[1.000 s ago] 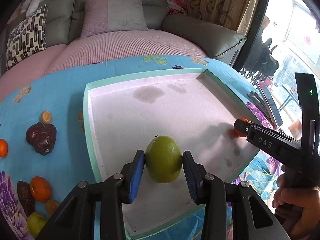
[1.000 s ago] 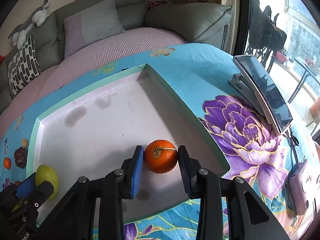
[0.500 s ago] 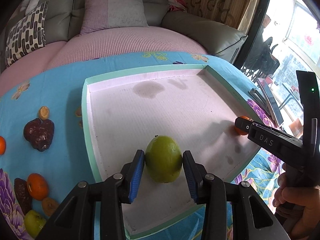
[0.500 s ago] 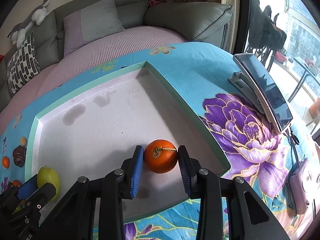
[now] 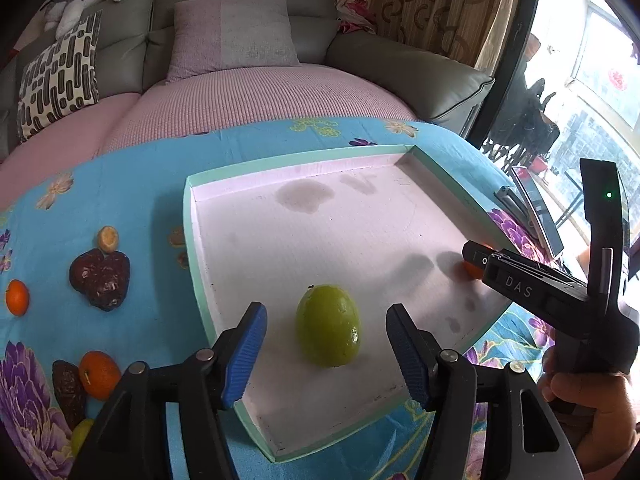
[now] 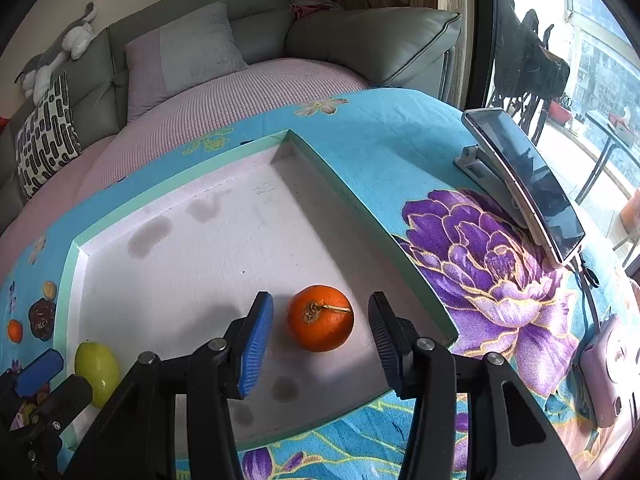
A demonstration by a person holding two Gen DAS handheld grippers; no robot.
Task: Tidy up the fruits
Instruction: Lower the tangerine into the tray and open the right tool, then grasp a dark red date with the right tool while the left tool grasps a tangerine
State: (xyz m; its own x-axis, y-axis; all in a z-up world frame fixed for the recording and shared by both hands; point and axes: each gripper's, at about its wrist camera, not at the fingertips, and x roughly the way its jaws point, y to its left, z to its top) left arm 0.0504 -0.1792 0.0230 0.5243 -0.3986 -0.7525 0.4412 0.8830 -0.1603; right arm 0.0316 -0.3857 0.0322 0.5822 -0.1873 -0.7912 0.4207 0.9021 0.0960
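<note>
1. Sofa (image 5: 248, 40), grey, along the back at 12 o'clock, with a lilac cushion (image 5: 232, 32) and a black-and-white patterned pillow (image 5: 56, 84); a pink cover lies over the seat.

2. Tablecloth (image 5: 120, 184), blue with purple flowers, under everything I work on.

3. Tray (image 5: 192, 240), shallow, green rim, pale stained floor. Both task fruits sit inside it.

4. Phone on a stand (image 6: 528, 184), at 2 o'clock from my right gripper, on the cloth outside the tray.

5. Left gripper (image 5: 326, 354): I read the jaws as spread wide, holding nothing. A clear gap shows on each side of the fruit between the blue pads.

6. Right gripper (image 6: 320, 338): likewise parted wide, with nothing gripped. A hand (image 5: 592, 412) grasps its handle at 4 o'clock in the left view.

7. Green fruit (image 5: 328, 326), egg-shaped, resting on the tray floor near the left wall. Long axis runs roughly 12 to 6 o'clock in the left view, stem end at 12.

8. Orange (image 6: 320, 318), round, on the tray floor near the right wall, between the right pads but touching neither. Its stem lies pointing toward 3 o'clock.

9. Loose fruit on the cloth at 9 o'clock, outside the tray: a dark red fruit (image 5: 100, 278), small oranges (image 5: 98, 374), one halved piece (image 5: 108, 239).
</note>
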